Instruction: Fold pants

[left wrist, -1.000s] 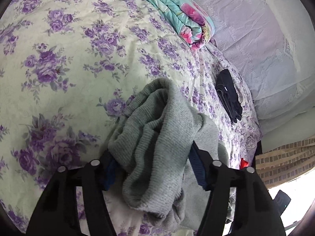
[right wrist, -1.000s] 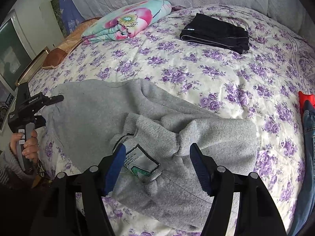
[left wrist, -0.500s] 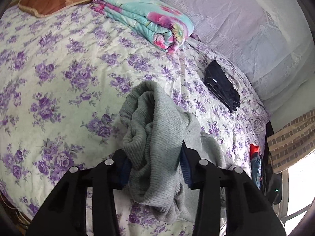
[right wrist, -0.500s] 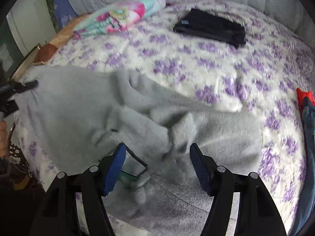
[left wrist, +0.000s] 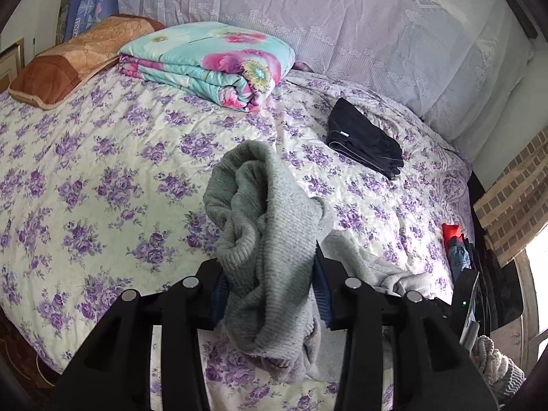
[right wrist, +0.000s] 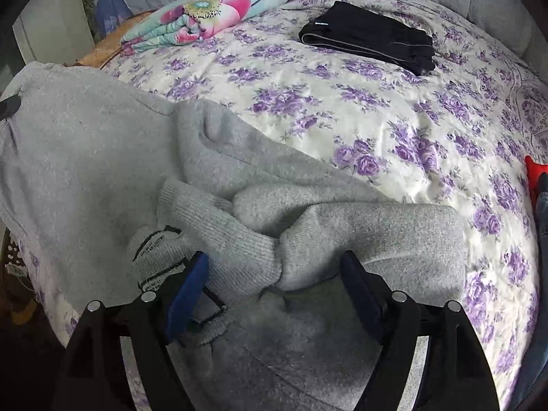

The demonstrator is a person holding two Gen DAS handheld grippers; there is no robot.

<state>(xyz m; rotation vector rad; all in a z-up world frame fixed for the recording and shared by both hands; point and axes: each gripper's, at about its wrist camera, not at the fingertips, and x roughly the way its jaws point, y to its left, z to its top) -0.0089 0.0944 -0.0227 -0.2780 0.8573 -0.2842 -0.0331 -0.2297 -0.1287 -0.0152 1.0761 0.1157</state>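
Observation:
Grey knit pants point(left wrist: 263, 212) lie on a bed with a purple-flowered cover point(left wrist: 102, 171). My left gripper point(left wrist: 270, 291) is shut on a bunched ribbed end of them, held up off the bed, with cloth drooping below the fingers. In the right wrist view the pants point(right wrist: 85, 157) spread to the left, rising toward the far left edge. Their ribbed waistband point(right wrist: 222, 226) and white label point(right wrist: 154, 250) lie in front of my right gripper point(right wrist: 274, 284). Its jaws are opening, with the waistband between the blue pads point(right wrist: 186, 284), which do not press on it.
Black folded pants point(left wrist: 366, 144) point(right wrist: 370, 37) lie at the back right. A folded floral quilt point(left wrist: 212, 61) point(right wrist: 205, 13) and a brown pillow point(left wrist: 68, 65) sit at the head. A red item point(right wrist: 534, 171) and jeans lie at the bed's right edge.
The left gripper closed on the bunched grey cloth and rose with it, rolling. The right gripper sank toward the waistband and its jaws widened.

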